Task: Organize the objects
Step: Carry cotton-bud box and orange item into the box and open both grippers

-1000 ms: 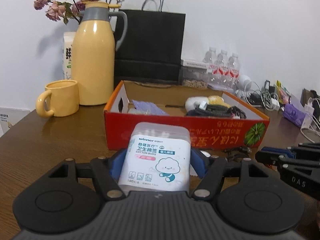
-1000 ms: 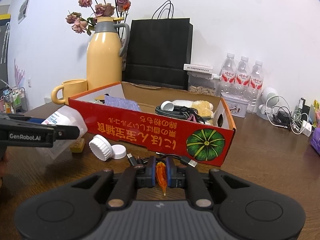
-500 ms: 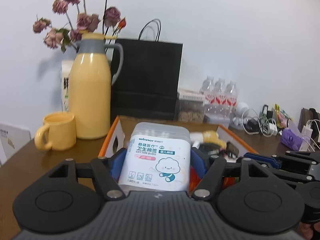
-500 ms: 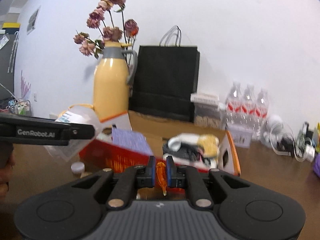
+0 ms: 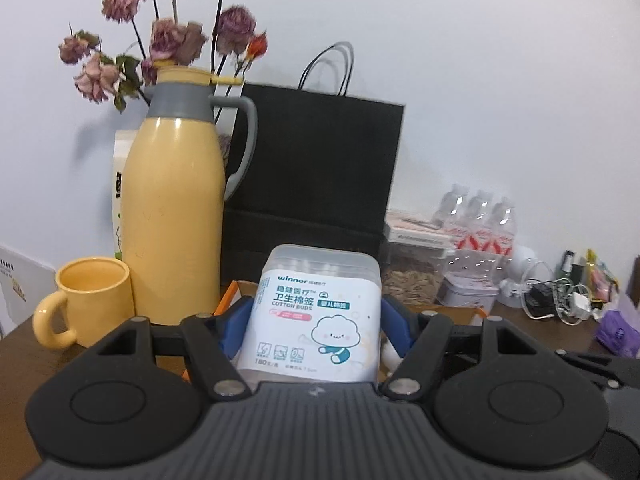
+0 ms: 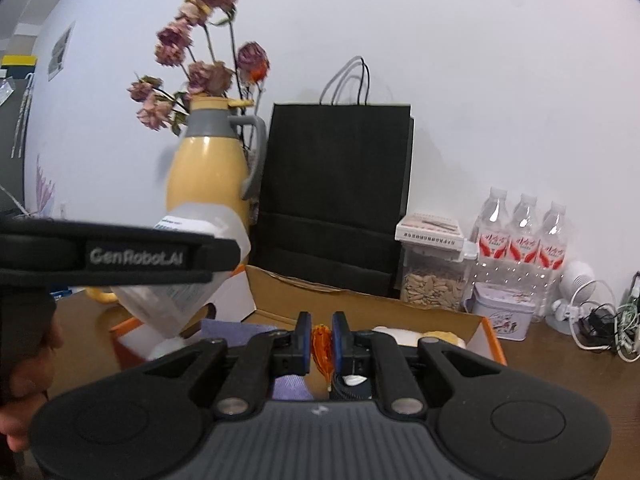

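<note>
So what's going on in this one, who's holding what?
A person is tidying a table with a gripper in each hand. The left gripper is clamped on a clear box of cotton buds; the right gripper is shut on a small orange item too small to identify. Both are held above the open cardboard box that already holds a few things, in front of the yellow thermos and black paper bag. Nothing is released yet.

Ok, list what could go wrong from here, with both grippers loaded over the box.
1. The left gripper pinches the cotton bud box only at its sides; a tilt might let it slip.
2. The right gripper holds a thin orange item that may snag on release.
3. The cardboard box is already crowded, so drops may land badly.
</note>
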